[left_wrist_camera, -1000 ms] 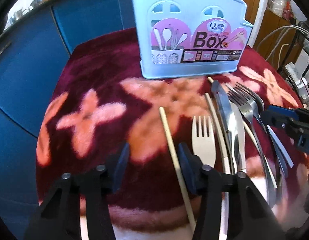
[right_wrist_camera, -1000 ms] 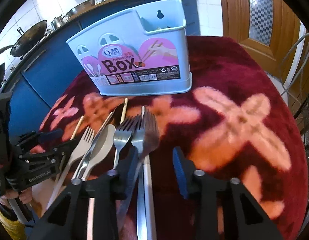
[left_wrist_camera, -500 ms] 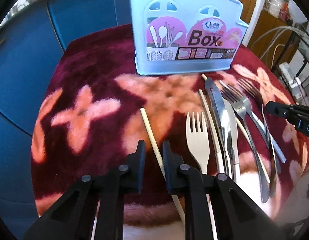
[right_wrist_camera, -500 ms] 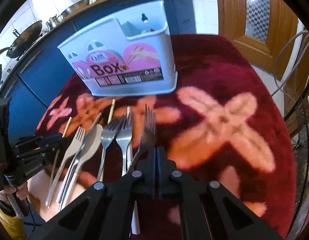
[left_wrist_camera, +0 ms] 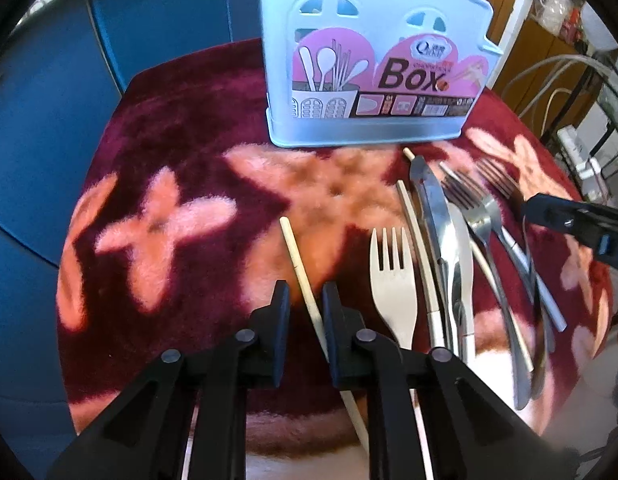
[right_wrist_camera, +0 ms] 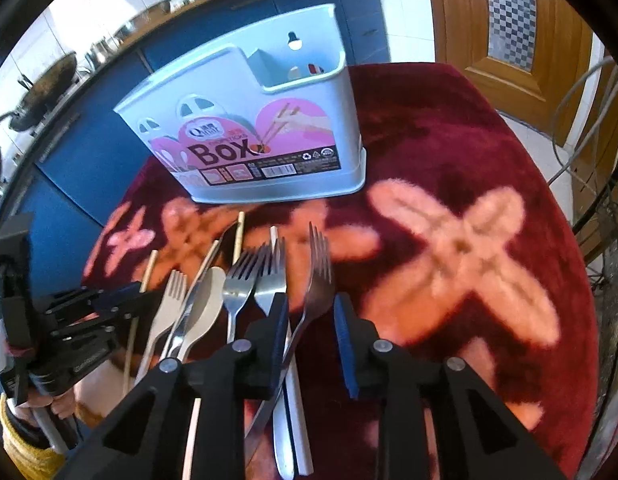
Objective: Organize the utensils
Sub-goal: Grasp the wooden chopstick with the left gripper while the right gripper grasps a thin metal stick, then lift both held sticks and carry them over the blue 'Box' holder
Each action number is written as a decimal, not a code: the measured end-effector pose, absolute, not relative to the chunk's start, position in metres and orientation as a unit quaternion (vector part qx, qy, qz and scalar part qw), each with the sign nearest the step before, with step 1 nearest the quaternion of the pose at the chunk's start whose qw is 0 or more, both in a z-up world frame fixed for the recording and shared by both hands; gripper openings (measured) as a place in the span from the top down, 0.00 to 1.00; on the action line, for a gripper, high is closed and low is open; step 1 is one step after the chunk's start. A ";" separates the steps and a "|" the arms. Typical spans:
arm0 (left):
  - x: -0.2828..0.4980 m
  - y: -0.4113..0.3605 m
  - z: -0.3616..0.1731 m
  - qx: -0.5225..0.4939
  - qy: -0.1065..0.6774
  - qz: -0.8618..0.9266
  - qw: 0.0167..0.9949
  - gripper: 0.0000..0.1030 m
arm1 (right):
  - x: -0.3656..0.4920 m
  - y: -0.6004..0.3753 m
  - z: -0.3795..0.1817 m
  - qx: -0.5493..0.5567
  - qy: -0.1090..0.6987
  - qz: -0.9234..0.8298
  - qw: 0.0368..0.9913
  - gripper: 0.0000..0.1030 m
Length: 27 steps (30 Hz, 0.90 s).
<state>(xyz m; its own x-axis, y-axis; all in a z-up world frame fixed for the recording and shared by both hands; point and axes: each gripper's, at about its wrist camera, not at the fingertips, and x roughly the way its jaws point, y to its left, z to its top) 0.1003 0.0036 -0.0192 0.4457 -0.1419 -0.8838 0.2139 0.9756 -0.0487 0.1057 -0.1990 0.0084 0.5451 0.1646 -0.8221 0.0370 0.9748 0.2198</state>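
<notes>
The left gripper (left_wrist_camera: pixel 305 300) is being held at the bottom centre of the left wrist view. Its black jaws have just been closing and are being kept narrowly apart. A thin pale wooden chopstick (left_wrist_camera: pixel 299 264) is being straddled by them, lying close to the right finger, with a sliver of gap showing, so it is not yet being pinched. Just right of it a beige plastic fork (left_wrist_camera: pixel 393 280) is being left on the cloth, and further right a steel table knife (left_wrist_camera: pixel 433 200) is lying among the metal forks.

The right gripper (right_wrist_camera: pixel 311 312) is being held at the bottom centre of the right wrist view. Its jaws have just been opening and are standing parted. The handle of a dark metal fork (right_wrist_camera: pixel 319 264) is running between them, close beside the left finger, without being clamped.

All the cutlery is being carried by a dark red plush cloth with pink-orange flowers (left_wrist_camera: pixel 169 140). At the upper centre of both views a pale blue plastic utensil box with a pink "Box" label (left_wrist_camera: pixel 373 80) is standing upright beyond the cutlery tips. Blue cabinets (left_wrist_camera: pixel 41 100) are filling the upper left.
</notes>
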 end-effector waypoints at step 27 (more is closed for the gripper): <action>0.087 0.007 0.074 -0.049 0.338 -0.138 0.930 0.97 | 0.075 -0.209 0.078 0.102 0.313 0.028 0.944 0.96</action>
